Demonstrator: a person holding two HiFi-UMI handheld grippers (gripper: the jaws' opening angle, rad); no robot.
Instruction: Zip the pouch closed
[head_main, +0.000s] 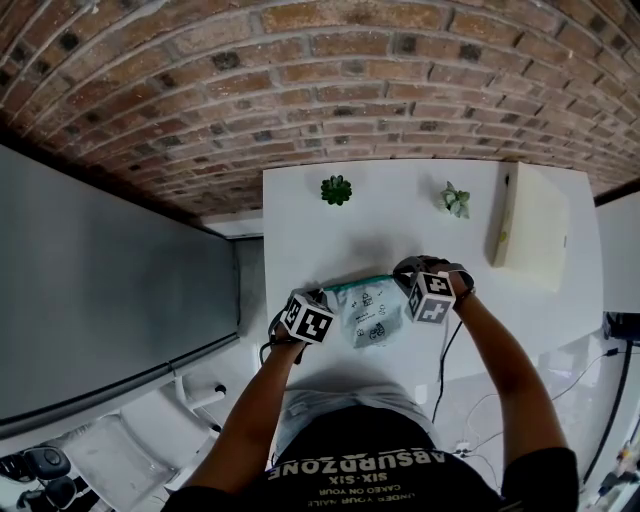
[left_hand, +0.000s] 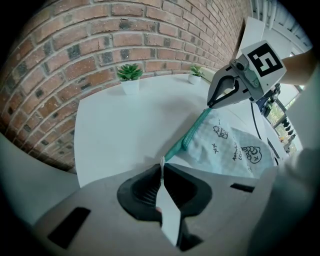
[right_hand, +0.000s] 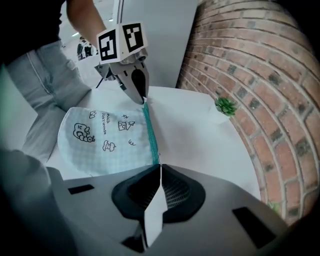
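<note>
The left gripper (left_hand: 161, 164) fingers clench the pouch (left_hand: 235, 145) corner. The right gripper (right_hand: 159, 167) fingers clench its teal zipper (right_hand: 150, 132) end, with the pouch stretched between them on the worktop (head_main: 300, 220). Only the head view shows the cream slab (head_main: 535, 230) beyond the right fingers.

Looks like a small office or studio corner to me. There's a bare brick wall (head_main: 400, 80) behind a plain white desk (head_main: 300, 220), with a little green potted plant (head_main: 336, 190) and a paler one (head_main: 455, 200) along its far edge. Cables (head_main: 445, 360) trail off the near right edge, and a grey partition (head_main: 100, 300) runs down the left side.
</note>
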